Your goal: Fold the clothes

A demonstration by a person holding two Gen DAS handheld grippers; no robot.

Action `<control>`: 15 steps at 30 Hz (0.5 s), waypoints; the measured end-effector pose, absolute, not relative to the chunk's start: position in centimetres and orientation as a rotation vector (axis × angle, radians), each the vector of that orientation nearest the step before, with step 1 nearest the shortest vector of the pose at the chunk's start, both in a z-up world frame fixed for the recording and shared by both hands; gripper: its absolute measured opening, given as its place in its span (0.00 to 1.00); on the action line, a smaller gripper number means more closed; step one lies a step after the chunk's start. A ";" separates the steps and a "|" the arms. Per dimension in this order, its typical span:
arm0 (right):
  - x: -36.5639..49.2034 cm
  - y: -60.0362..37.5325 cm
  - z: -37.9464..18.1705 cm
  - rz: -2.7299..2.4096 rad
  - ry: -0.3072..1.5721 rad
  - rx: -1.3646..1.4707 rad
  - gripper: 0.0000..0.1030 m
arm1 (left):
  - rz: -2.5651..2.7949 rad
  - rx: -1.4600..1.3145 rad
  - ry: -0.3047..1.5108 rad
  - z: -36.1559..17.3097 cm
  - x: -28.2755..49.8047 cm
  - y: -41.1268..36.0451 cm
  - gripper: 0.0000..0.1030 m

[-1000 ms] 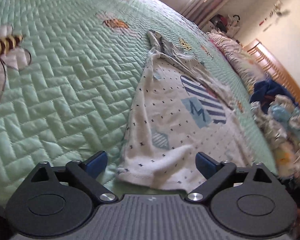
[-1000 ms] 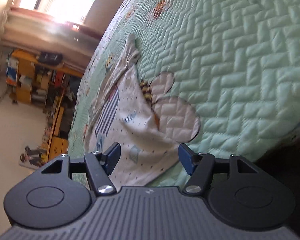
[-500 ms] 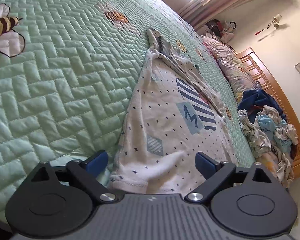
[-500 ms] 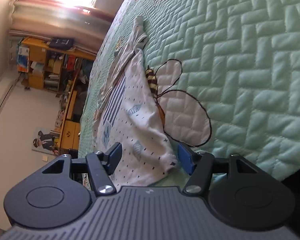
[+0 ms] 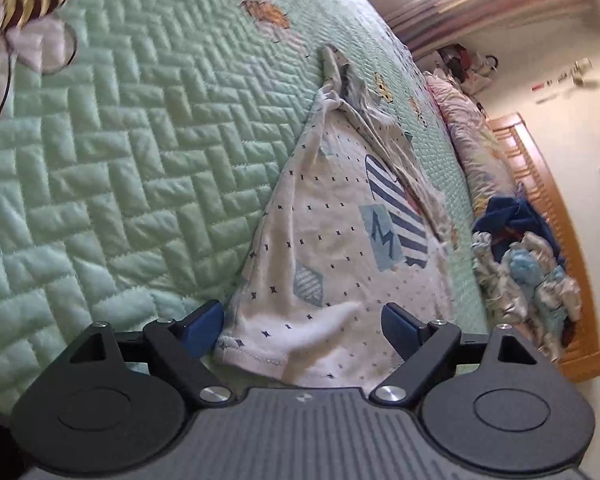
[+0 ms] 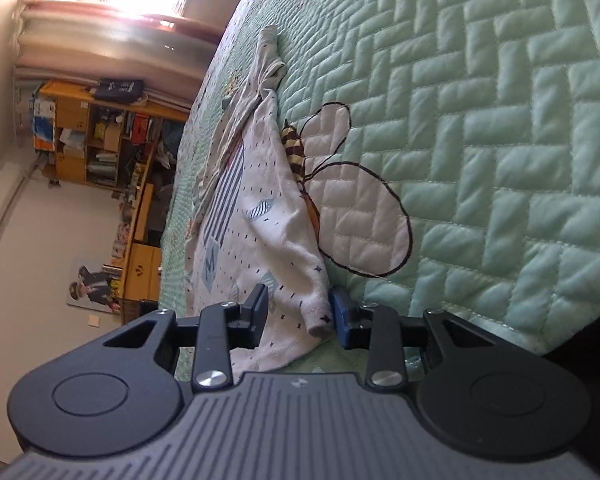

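right gripper (image 6: 299, 314) narrowed around the shirt (image 6: 260, 216) hem, pads not yet touching; left gripper (image 5: 302, 320) still wide open.

A green quilted bedspread (image 5: 140, 160) (bee motifs stitched in) covered the bed. A wooden headboard (image 5: 548, 200) stood at its far edge. Beyond the bedspread, cluttered wooden shelves (image 6: 96, 136) lined the wall.

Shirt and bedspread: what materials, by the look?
Shirt: looks like soft cotton knit, matte, printed; stitched hem, limp wrinkles. Bedspread: quilted fabric with a slight sheen, probably synthetic or cotton blend; puffy stitched herringbone blocks, embroidered bees. Fibre content can't be confirmed.
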State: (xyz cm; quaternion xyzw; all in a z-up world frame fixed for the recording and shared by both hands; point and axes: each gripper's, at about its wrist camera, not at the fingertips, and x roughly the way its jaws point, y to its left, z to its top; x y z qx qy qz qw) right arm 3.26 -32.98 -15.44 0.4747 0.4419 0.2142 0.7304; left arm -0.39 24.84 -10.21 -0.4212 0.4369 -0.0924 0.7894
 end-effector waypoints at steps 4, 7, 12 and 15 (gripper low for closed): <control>3.3 -33.0 -15.3 0.478 0.978 1.038 0.36 | -0.210 -0.999 0.947 -11.1 -0.7 25.3 0.83; 3.3 -33.2 -15.3 0.478 0.983 1.041 0.36 | -0.205 -1.043 0.951 -11.5 -0.8 25.5 0.82; 3.0 -33.8 -15.6 0.490 0.977 1.065 0.36 | -0.219 -1.149 0.958 -12.2 -0.7 26.3 0.83; 3.0 -34.1 -15.7 0.500 0.978 1.077 0.36 | -0.215 -1.185 0.952 -12.9 -0.7 26.5 0.73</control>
